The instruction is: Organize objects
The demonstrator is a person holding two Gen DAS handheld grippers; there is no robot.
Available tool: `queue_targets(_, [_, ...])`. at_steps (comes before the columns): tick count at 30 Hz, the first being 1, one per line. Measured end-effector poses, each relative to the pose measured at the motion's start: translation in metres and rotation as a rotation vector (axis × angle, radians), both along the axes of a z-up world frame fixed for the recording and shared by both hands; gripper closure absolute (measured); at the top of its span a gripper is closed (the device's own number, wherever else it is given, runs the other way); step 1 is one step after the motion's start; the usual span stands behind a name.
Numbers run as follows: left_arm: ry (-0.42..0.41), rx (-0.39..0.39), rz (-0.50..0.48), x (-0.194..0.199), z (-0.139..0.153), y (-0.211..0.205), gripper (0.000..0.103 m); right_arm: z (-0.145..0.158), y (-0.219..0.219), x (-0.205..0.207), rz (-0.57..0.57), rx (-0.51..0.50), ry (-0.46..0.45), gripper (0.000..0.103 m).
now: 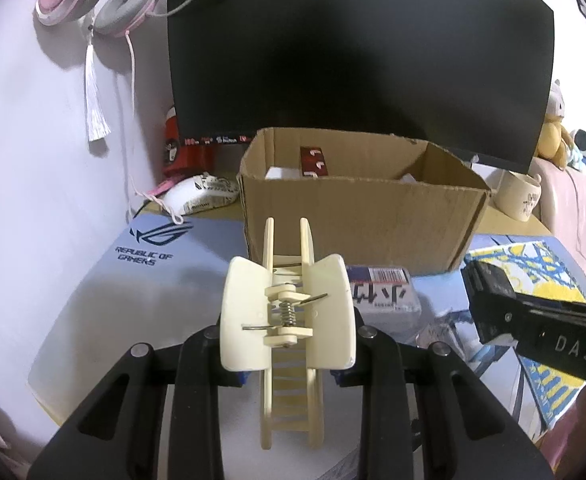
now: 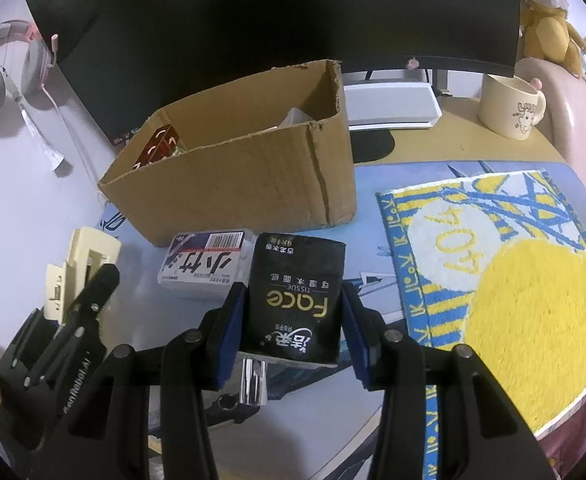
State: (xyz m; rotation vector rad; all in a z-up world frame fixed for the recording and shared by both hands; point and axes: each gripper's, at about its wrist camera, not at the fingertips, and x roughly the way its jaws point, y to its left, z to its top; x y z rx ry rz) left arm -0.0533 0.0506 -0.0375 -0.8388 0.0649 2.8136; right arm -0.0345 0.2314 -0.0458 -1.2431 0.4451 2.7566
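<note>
Cream hair claw (image 1: 287, 320) gripped, black tissue pack (image 2: 295, 298) gripped

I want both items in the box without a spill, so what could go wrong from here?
The left gripper pinches the cream hair claw by its spring levers, so the claw may pop open or twist loose. The right gripper holds a soft black tissue pack, which could sag or slip. Both face the cardboard box, so they might collide.

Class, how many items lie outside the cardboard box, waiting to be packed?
3: hair claw in left gripper, tissue pack in right gripper, toothpick box on desk. Others may be hidden.
</note>
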Motion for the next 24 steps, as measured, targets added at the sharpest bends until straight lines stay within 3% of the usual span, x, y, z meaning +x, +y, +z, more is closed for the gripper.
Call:
queue_targets(12, [0.024,-0.014,0.006,-0.005,0.019,0.007,0.076,0.014,0.006,-0.006,0.023,-0.016,0.019,0.053])
queue_targets(24, [0.049,-0.017,-0.003,-0.02,0.05,0.019,0.076,0.044,0.005,-0.013,0.071,0.034,0.045,0.053])
